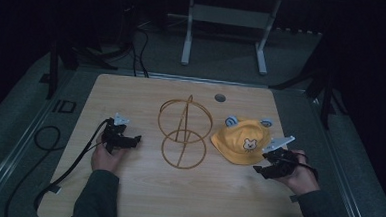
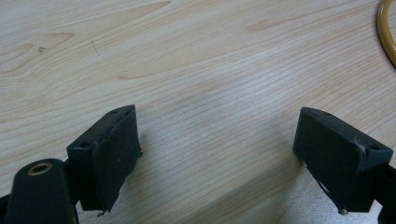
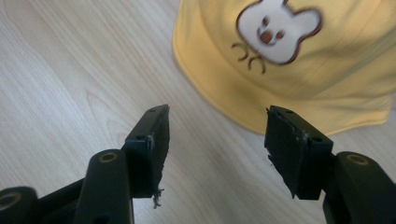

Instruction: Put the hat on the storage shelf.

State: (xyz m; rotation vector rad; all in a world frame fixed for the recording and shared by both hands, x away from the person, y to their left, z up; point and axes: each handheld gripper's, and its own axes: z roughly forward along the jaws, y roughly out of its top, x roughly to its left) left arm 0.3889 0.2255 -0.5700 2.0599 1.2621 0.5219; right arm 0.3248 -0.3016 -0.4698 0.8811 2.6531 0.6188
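High view first: the yellow hat (image 1: 241, 141) with the little bear patch lies flat toward the right edge of the worktop (image 1: 141, 196), just beside the gold wire stand (image 1: 183, 133) that sits mid-worktop. The right gripper (image 1: 262, 167) hangs just off the hat's near brim, the left gripper (image 1: 135, 139) waits on the far side of the stand, nearer the left edge.

Left gripper view: its 2 jaws stand wide apart over bare wood, nothing between them, with a sliver of the stand's base ring (image 2: 386, 32) in the top right corner.

Right gripper view: jaws parted with only wood in the gap, pointed at the hat's brim (image 3: 219, 100), not touching it. The bear patch (image 3: 275, 29) looks a bit blurred.

My take on handling: it's soft cloth, very light, floppy, not fragile at all. It'll sag and fold once lifted, so I'd pinch the brim edge closest to the right gripper, sliding 1 jaw under the fabric. The crown would just collapse. Probably want the second gripper on the opposite brim to keep it open.
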